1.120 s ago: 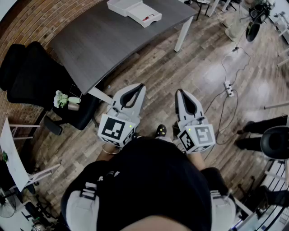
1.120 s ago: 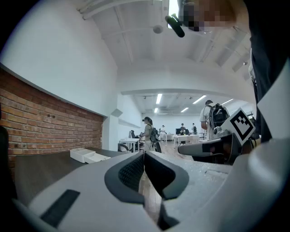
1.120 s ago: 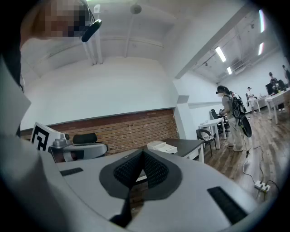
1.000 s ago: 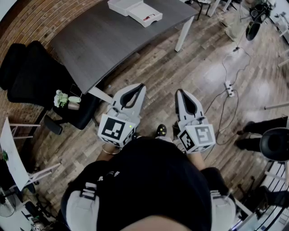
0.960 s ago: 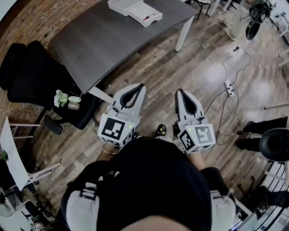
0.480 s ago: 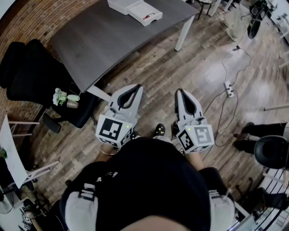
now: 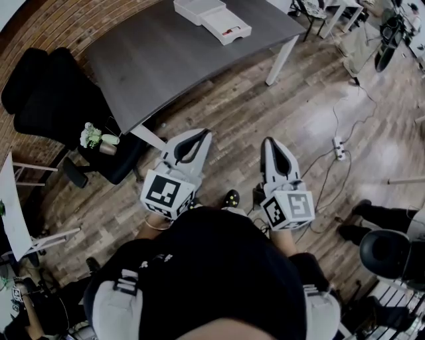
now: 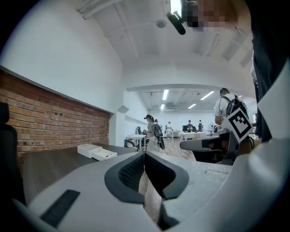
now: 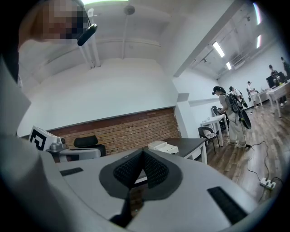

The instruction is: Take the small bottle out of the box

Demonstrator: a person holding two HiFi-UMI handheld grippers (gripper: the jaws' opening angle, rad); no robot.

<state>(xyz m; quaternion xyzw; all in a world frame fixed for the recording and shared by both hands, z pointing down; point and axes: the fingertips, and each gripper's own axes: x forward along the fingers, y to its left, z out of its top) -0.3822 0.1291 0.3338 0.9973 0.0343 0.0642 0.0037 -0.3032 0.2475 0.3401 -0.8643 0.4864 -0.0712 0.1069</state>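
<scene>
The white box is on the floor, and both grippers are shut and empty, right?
Not quite. The white box isn't on the floor; it sits on top of the dark table, near its far end, as the head view shows. The rest holds: the left gripper and the right gripper are both shut, nothing between their fingers.
</scene>
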